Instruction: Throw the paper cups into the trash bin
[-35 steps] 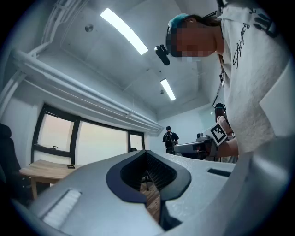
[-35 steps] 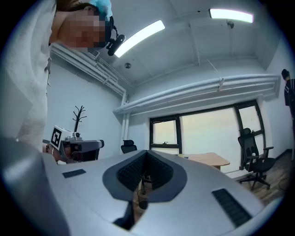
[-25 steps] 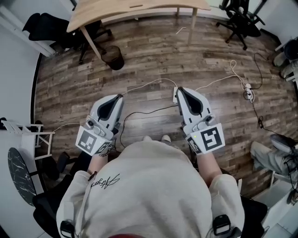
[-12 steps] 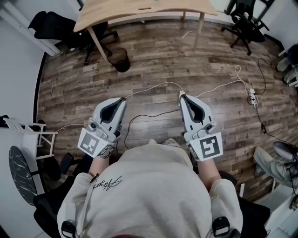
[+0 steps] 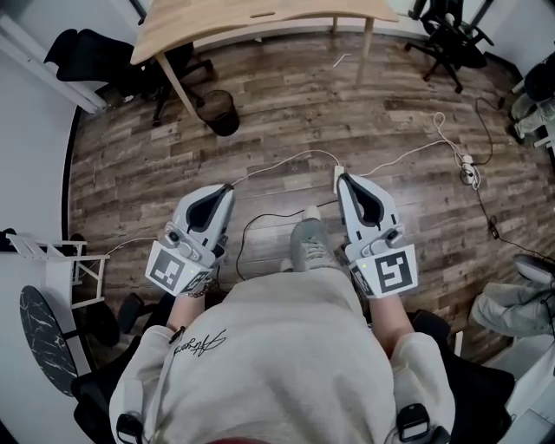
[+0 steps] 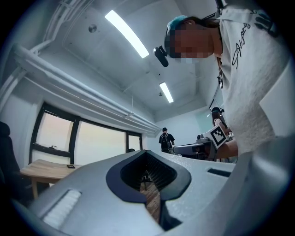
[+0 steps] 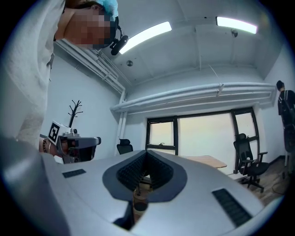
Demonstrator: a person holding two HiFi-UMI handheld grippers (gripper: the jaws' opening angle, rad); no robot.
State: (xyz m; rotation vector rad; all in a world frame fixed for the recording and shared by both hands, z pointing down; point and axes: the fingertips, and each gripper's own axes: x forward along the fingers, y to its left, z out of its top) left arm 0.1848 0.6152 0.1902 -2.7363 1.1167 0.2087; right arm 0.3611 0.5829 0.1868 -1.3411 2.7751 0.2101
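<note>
No paper cup shows in any view. The dark mesh trash bin (image 5: pixel 218 113) stands on the wood floor beside the table leg, well ahead of both grippers. My left gripper (image 5: pixel 227 187) and right gripper (image 5: pixel 340 177) are held side by side at waist height, pointing forward, with their jaws together and nothing in them. In the left gripper view the left gripper (image 6: pixel 147 175) shows only a thin slit of floor between its jaws. The right gripper view shows the right gripper (image 7: pixel 144 177) in the same state. A grey shoe (image 5: pixel 310 243) is stepping out between them.
A wooden table (image 5: pixel 260 17) runs along the far wall, with black office chairs (image 5: pixel 451 35) at both ends. White and black cables (image 5: pixel 286 160) cross the floor to a power strip (image 5: pixel 466 173). A white rack (image 5: pixel 52 260) stands at the left. Another person (image 6: pixel 165 138) stands far off.
A shoe has swung forward into view between the grippers. The bin and table have shifted a little in the picture. Both grippers stay shut and level.
</note>
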